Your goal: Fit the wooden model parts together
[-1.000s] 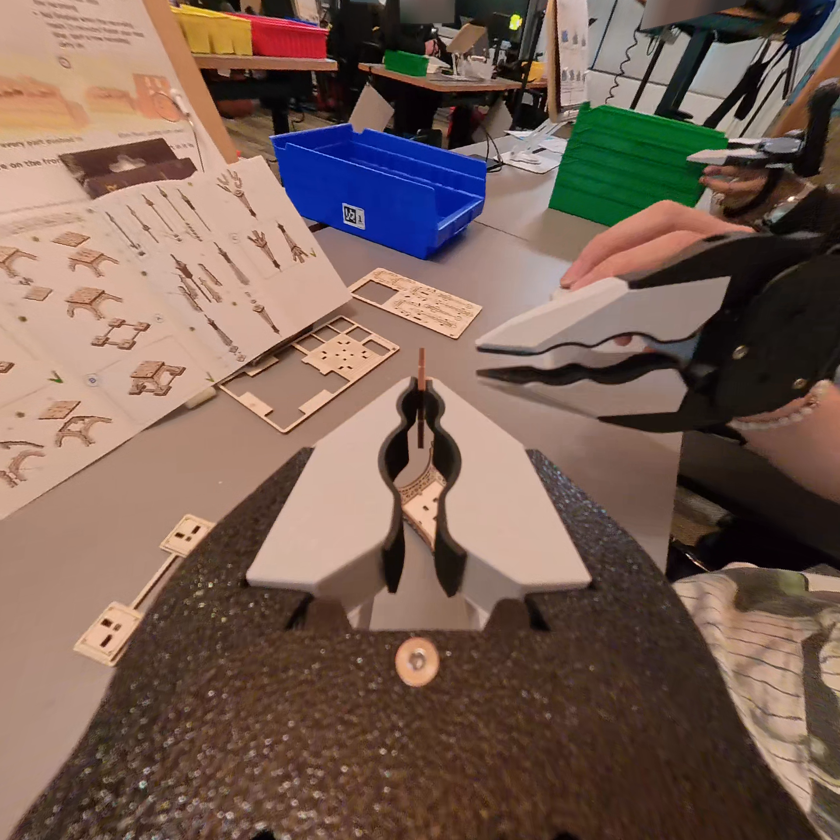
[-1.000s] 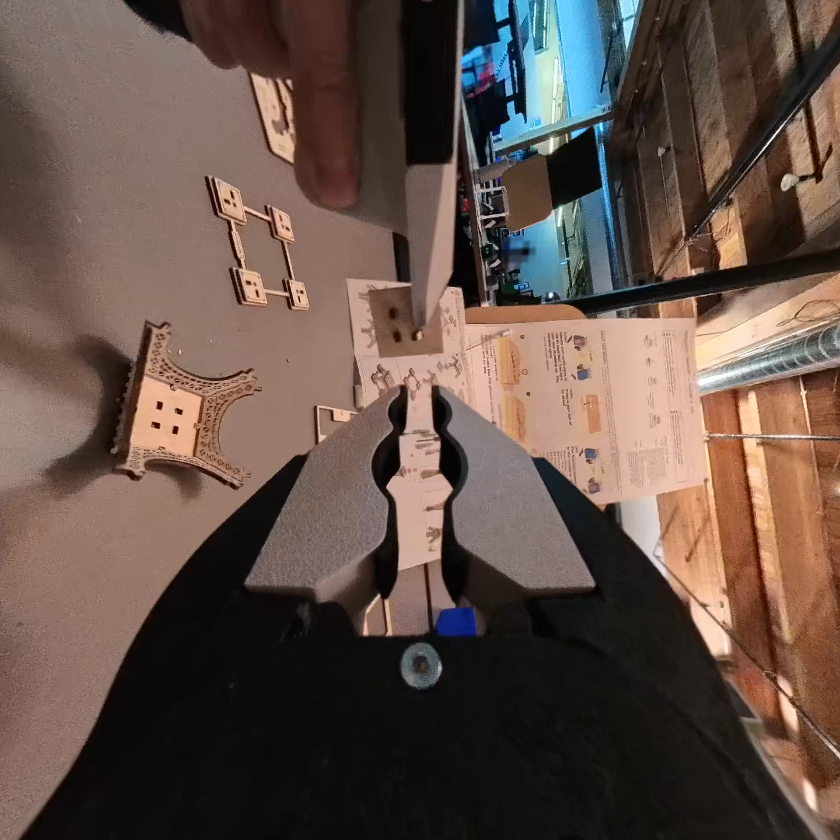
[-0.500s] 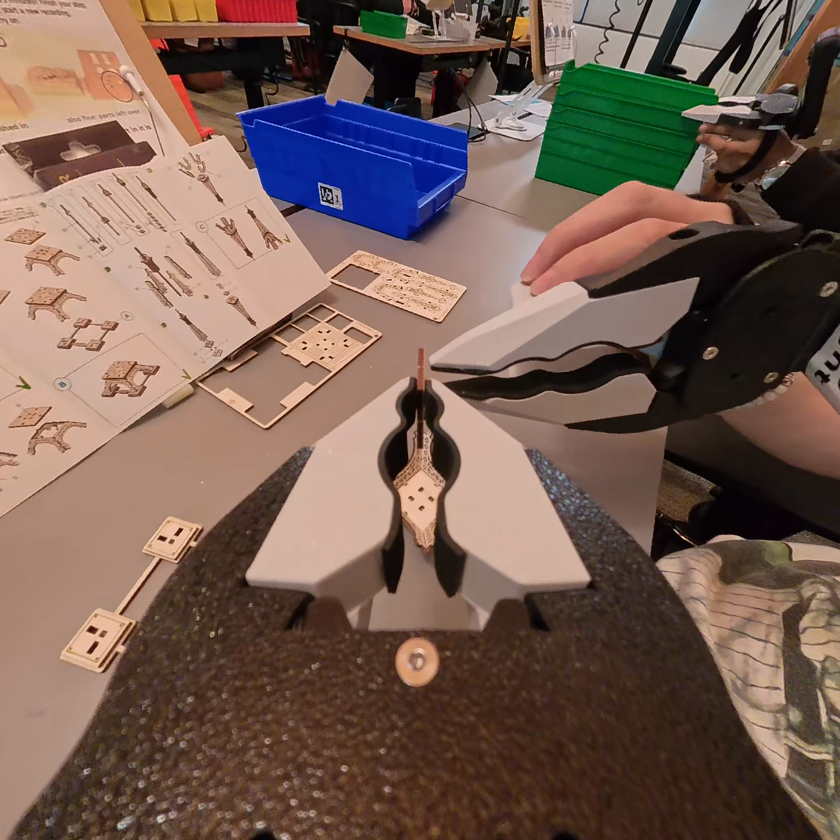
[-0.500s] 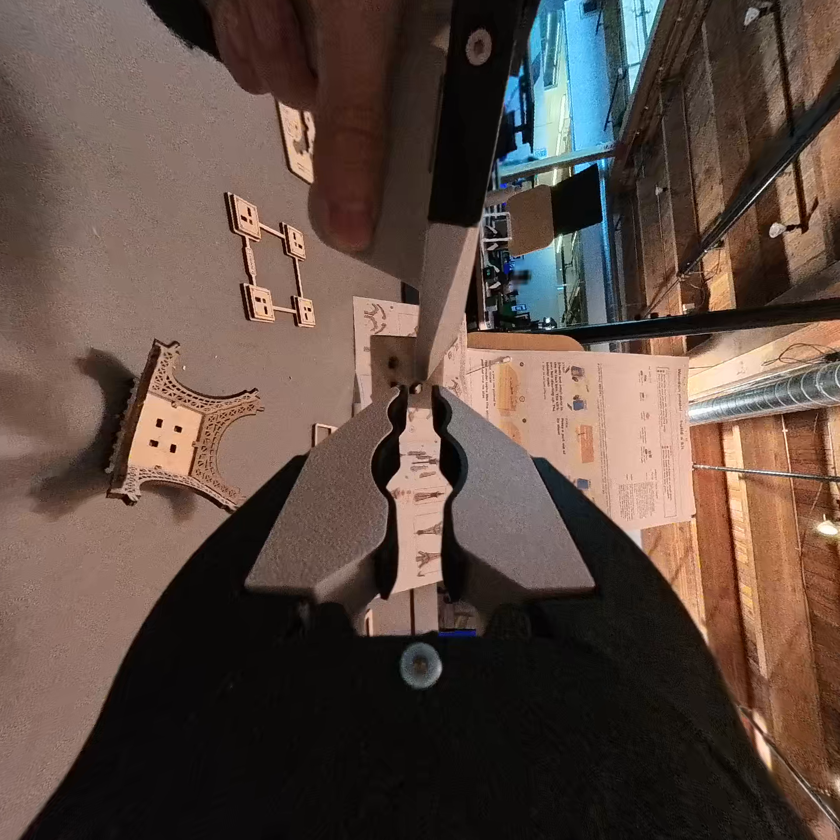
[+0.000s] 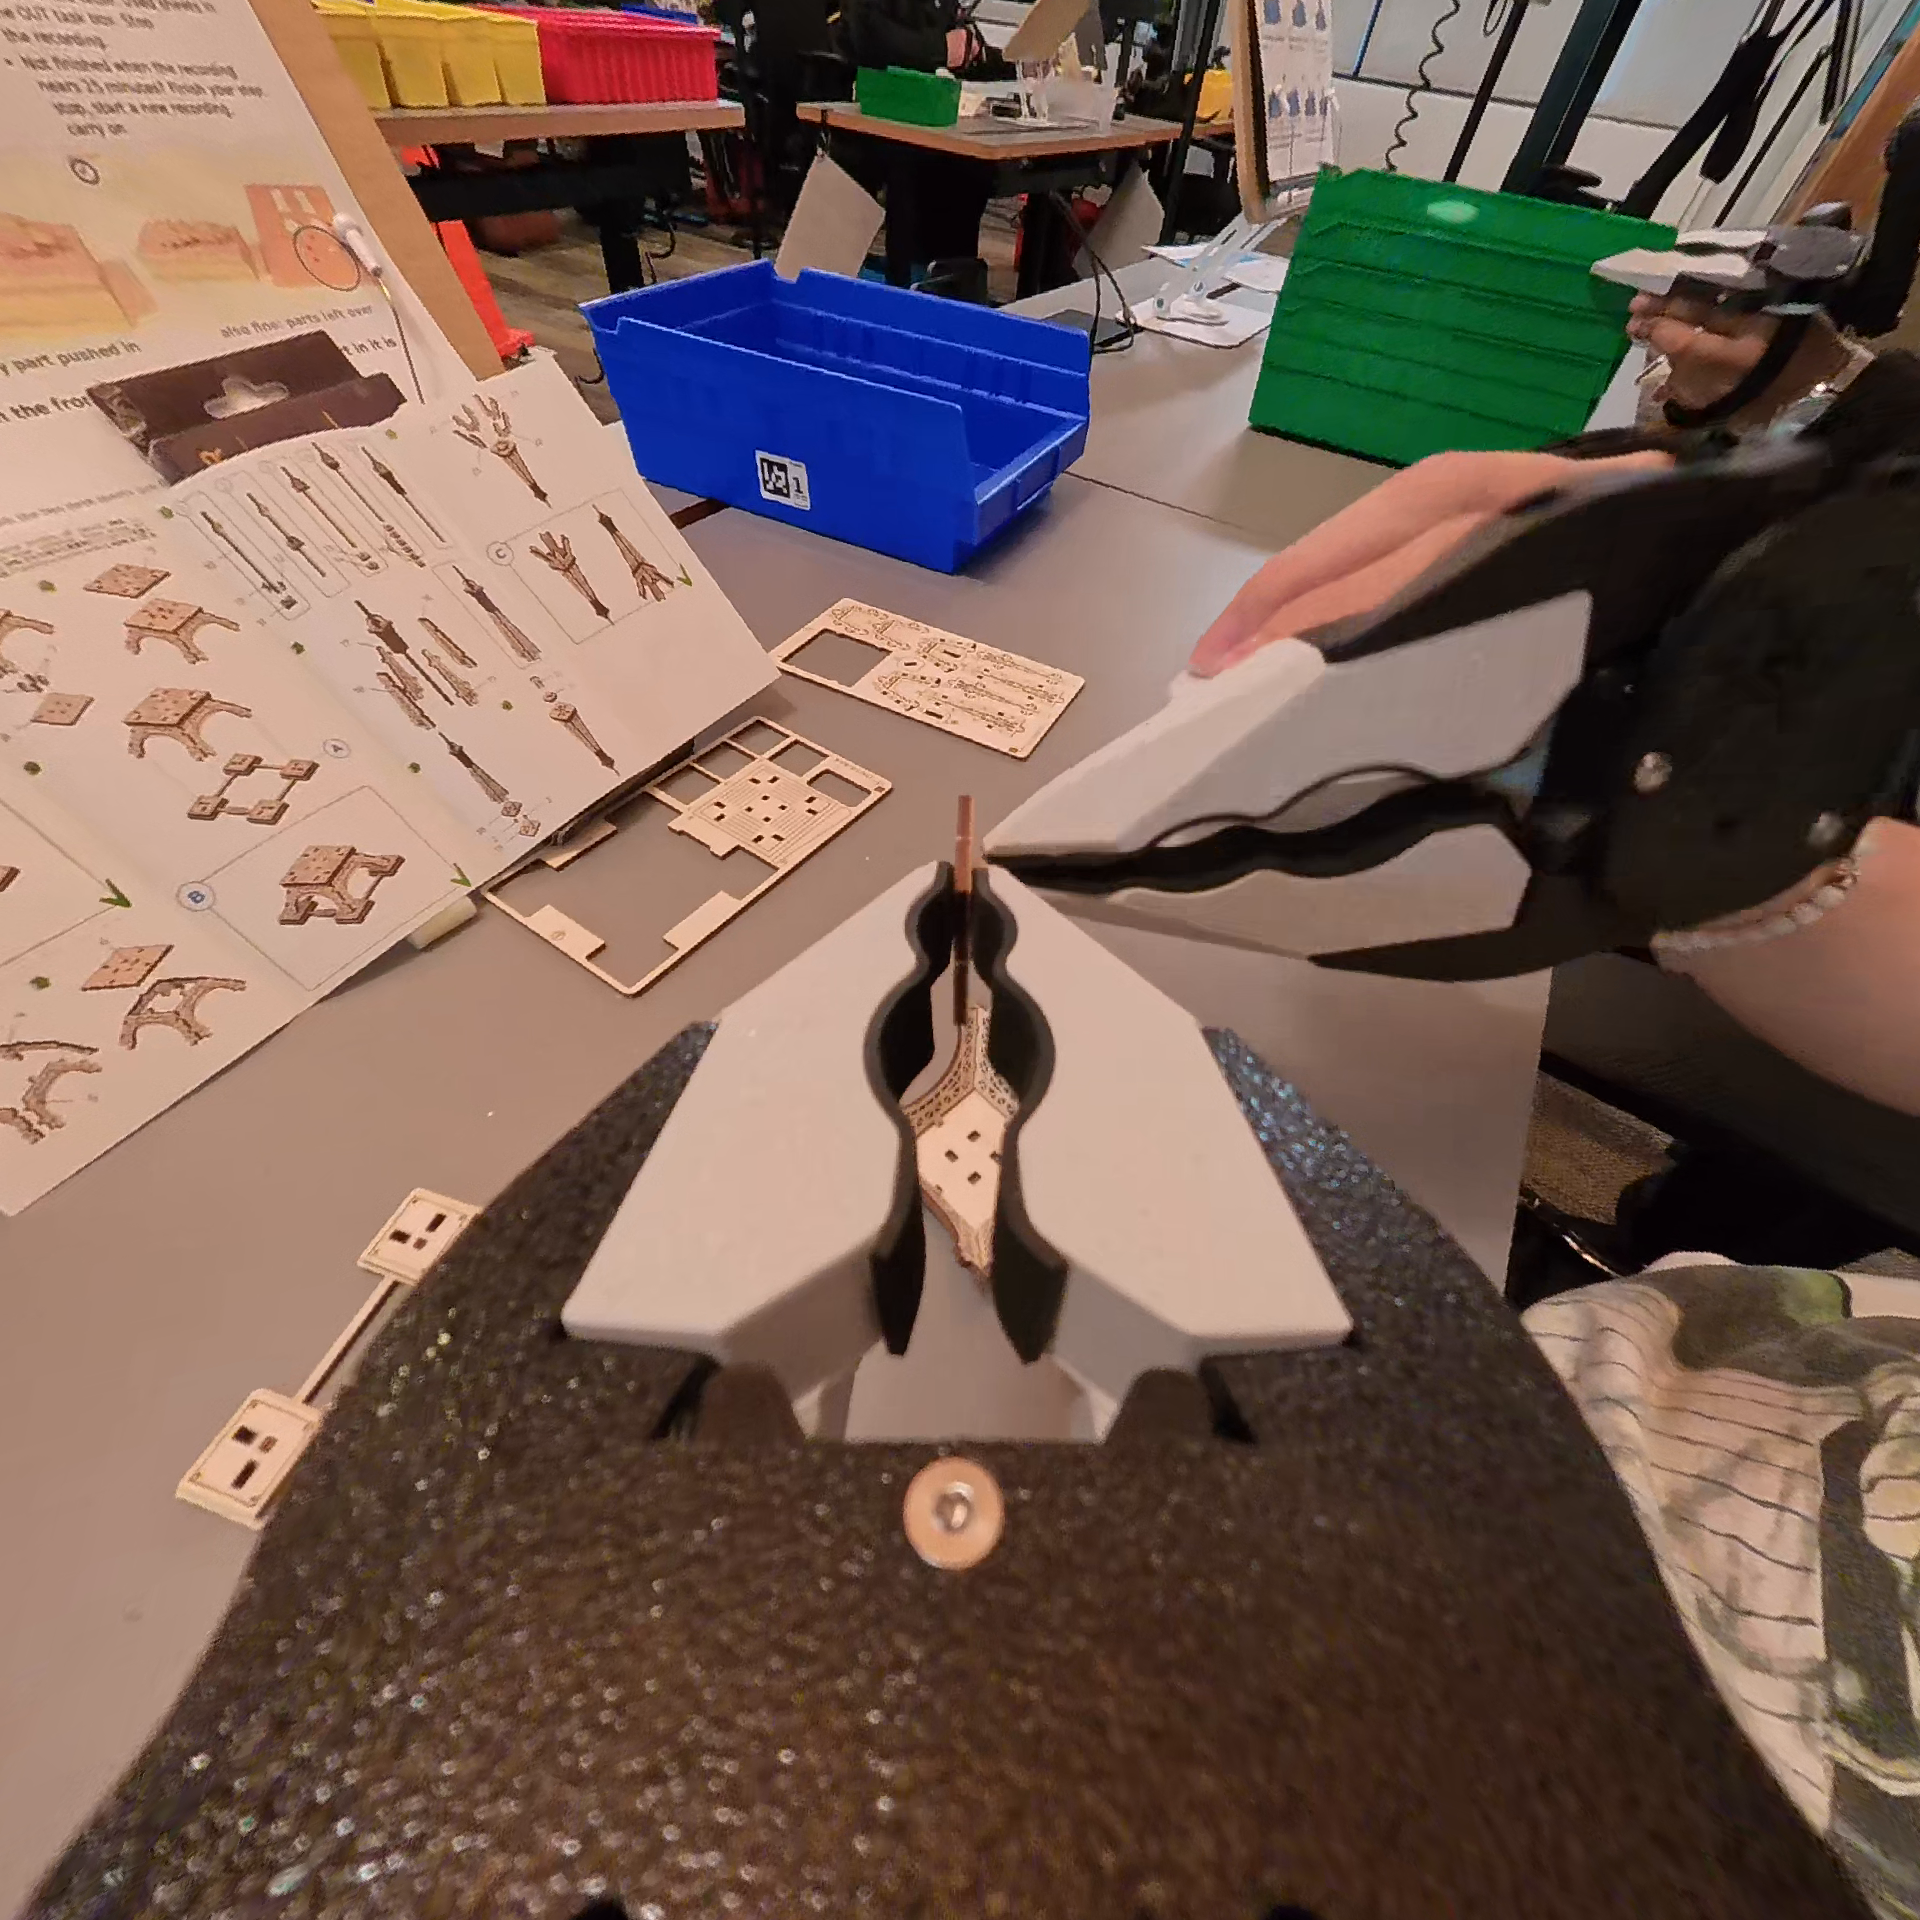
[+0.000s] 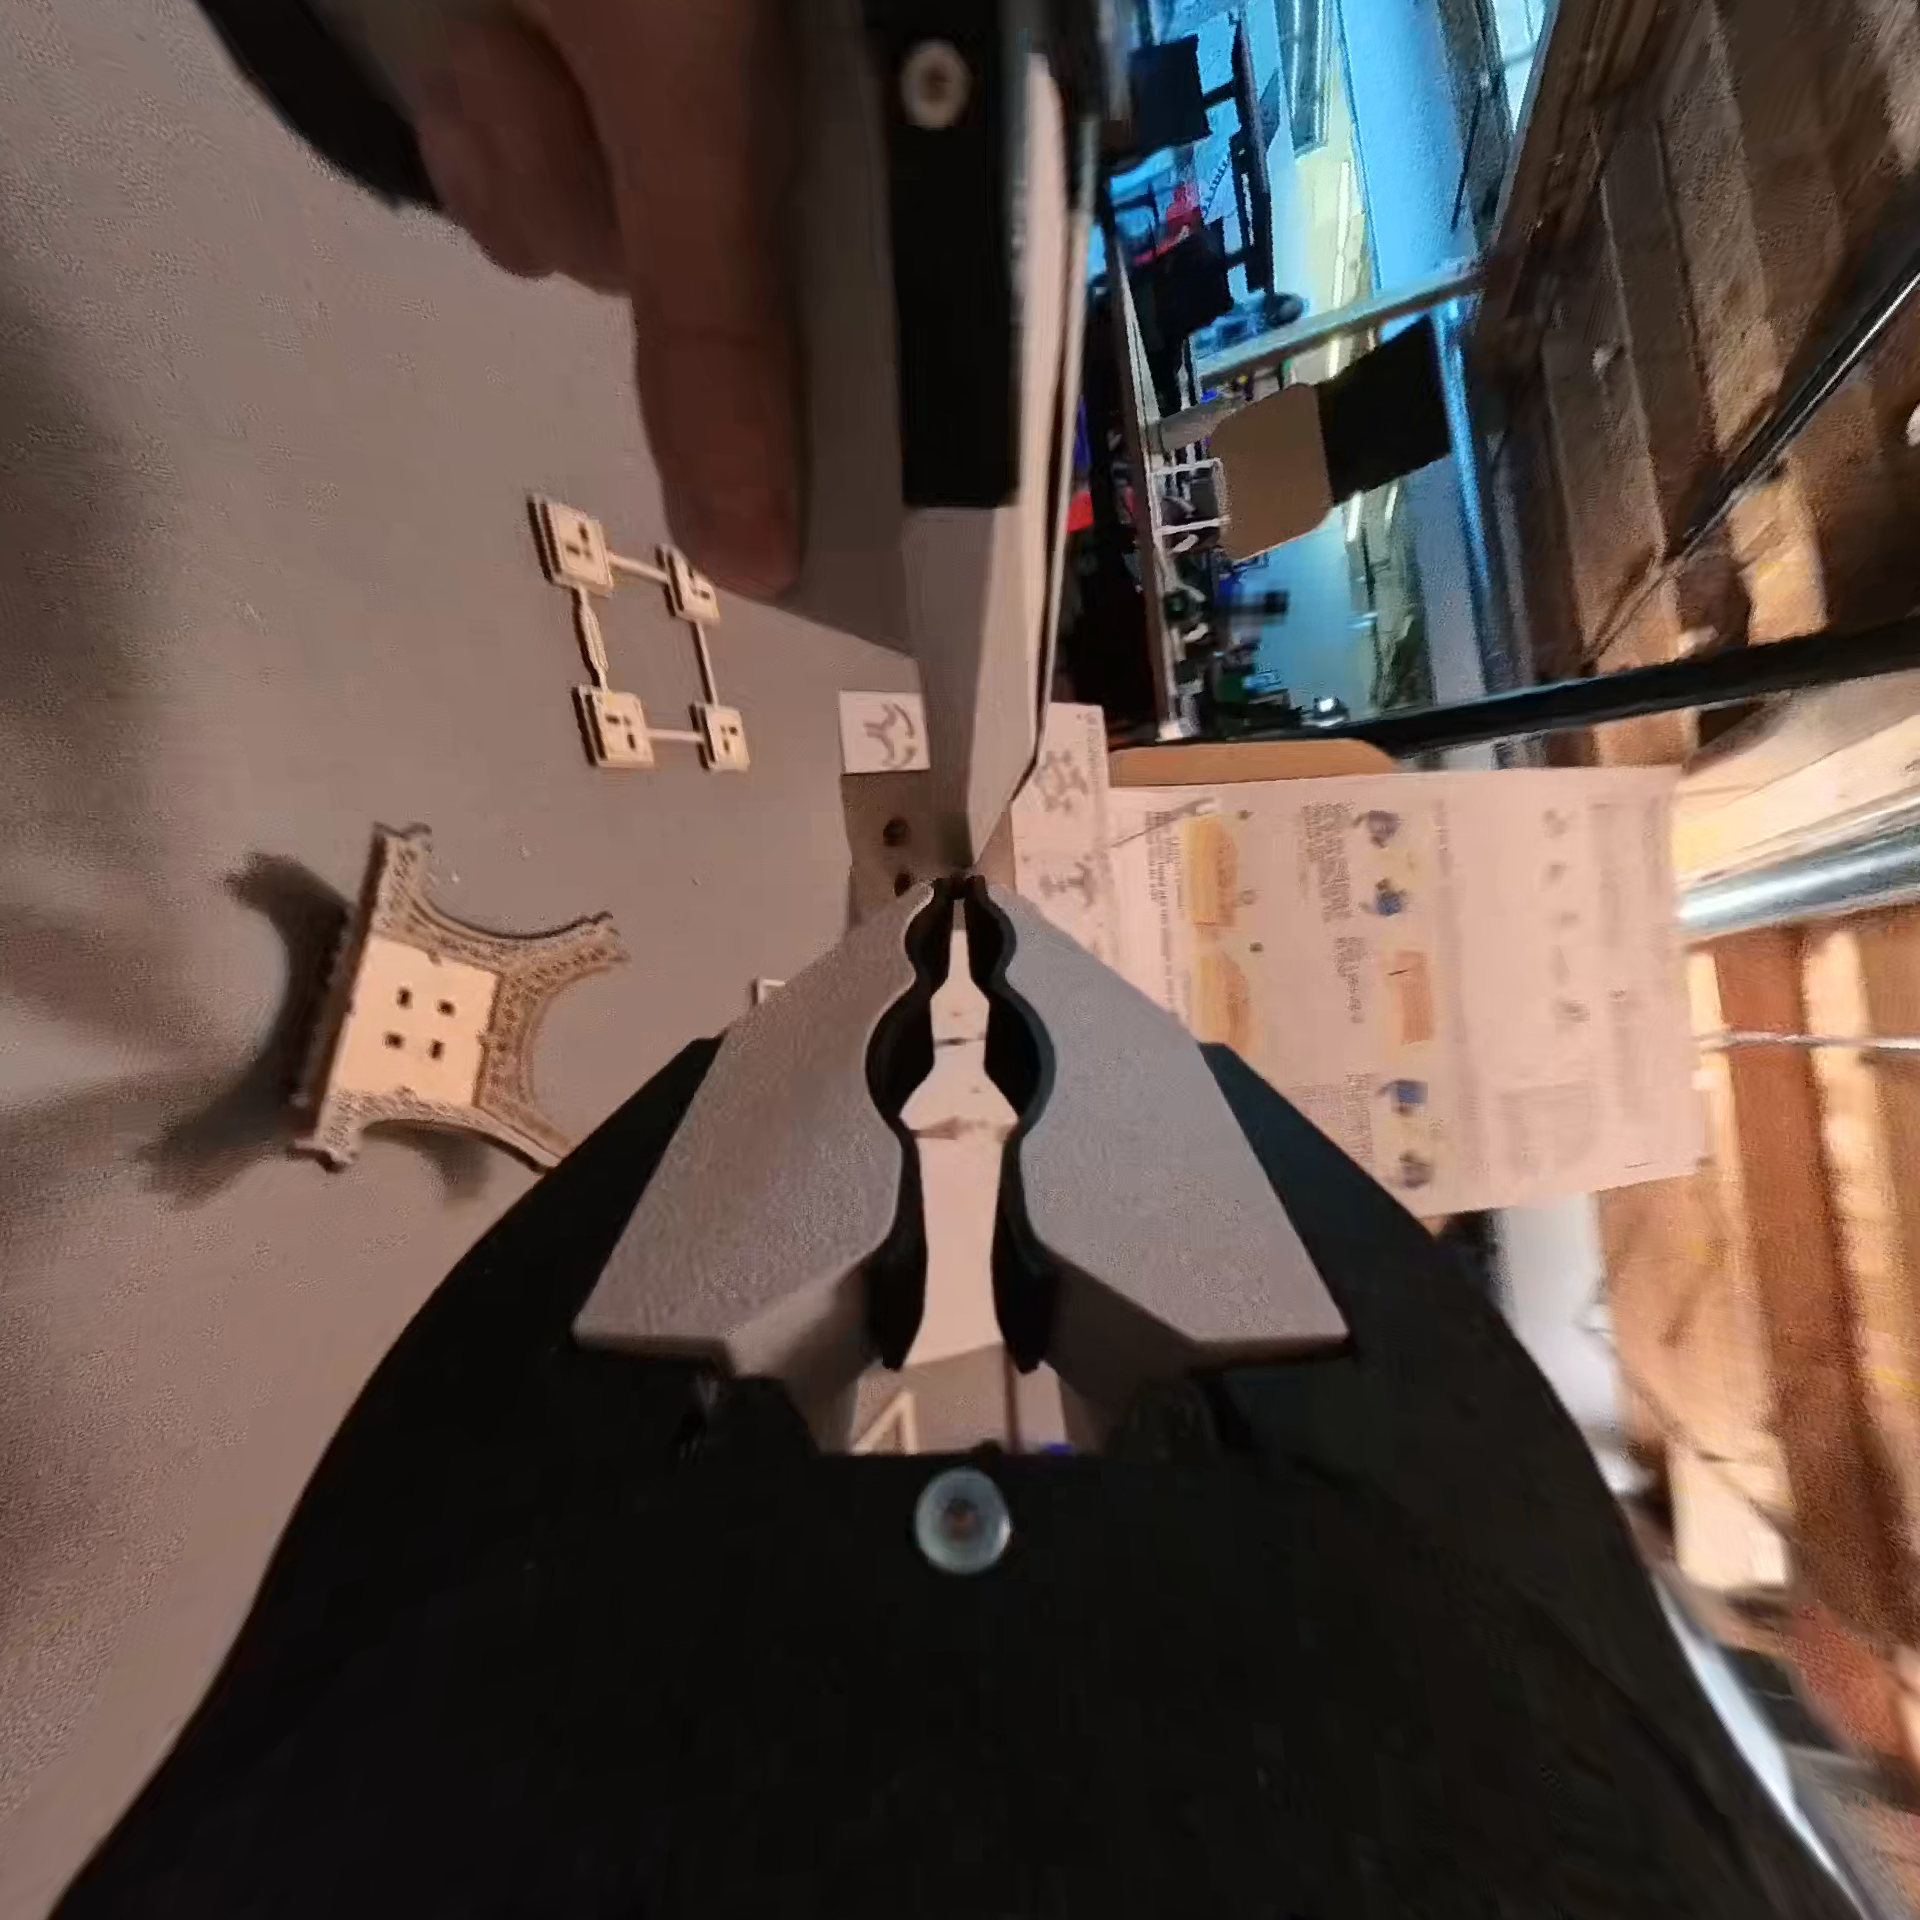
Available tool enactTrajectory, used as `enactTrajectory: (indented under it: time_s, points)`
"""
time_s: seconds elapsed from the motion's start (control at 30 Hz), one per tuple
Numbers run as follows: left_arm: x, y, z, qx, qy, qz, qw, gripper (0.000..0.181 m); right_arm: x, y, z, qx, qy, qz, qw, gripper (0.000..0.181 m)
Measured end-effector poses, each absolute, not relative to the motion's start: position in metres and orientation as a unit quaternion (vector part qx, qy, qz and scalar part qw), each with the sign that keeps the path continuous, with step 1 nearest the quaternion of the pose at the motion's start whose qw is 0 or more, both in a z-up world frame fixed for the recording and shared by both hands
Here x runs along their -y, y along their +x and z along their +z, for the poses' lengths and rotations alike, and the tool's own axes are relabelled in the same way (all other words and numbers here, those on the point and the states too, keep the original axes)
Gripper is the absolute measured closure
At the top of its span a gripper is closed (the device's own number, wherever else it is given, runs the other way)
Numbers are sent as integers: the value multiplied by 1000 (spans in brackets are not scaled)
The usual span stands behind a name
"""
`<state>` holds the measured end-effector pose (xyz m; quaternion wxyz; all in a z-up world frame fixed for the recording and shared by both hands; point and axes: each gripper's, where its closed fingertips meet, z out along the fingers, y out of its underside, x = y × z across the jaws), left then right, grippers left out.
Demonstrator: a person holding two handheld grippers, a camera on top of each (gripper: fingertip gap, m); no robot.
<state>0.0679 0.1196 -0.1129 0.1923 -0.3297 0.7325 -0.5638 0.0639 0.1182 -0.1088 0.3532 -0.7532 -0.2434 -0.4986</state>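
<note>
My left gripper [image 5: 964, 878] is shut on a small thin wooden plate [image 5: 965, 831], held upright and edge-on above the table. In the right wrist view the plate [image 6: 883, 847] shows face-on with small holes, under the left gripper [image 6: 977, 831]. My right gripper [image 6: 958, 883] is shut, and I see nothing in it. Its tip [image 5: 992, 857] touches the plate's side from the right. A wooden tower base [image 6: 416, 1013] with arched legs stands on the grey table below. A four-pad wooden frame [image 6: 644, 634] lies beside it.
Instruction sheets [image 5: 312, 727] lie and lean at the left. Two punched-out wooden sheets [image 5: 696, 873] [image 5: 935, 675] lie ahead. A blue bin [image 5: 831, 416] and stacked green bins [image 5: 1434, 312] stand farther back. The table edge [image 5: 1517, 1091] is at the right, and another person's gripper [image 5: 1714, 270] is beyond.
My right gripper has moved in toward the left gripper's tip and its jaws have closed from a narrow gap. Its tip now meets the plate. The left gripper keeps hold of the plate.
</note>
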Motion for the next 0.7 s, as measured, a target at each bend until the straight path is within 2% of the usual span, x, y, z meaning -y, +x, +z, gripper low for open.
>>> enactTrajectory:
  time_s: [0.07, 0.13, 0.33, 0.43, 0.6, 0.7]
  points:
    - [-120, 70, -116, -730, -335, -566, 186, 181, -119, 66, -112, 281, -736, -541, 295, 181]
    - [-120, 71, -117, -726, -339, -571, 177, 181, -119, 67, -114, 292, -728, -555, 277, 181]
    - [-117, 73, -117, -729, -327, -568, 197, 180, -117, 69, -113, 277, -746, -524, 302, 181]
    - [-117, 72, -114, -730, -325, -566, 203, 180, -116, 69, -108, 242, -762, -489, 349, 180]
    - [-114, 74, -127, -734, -335, -564, 176, 180, -115, 69, -123, 306, -745, -534, 258, 181]
    - [-113, 74, -122, -730, -328, -572, 180, 180, -114, 71, -118, 267, -768, -488, 319, 180]
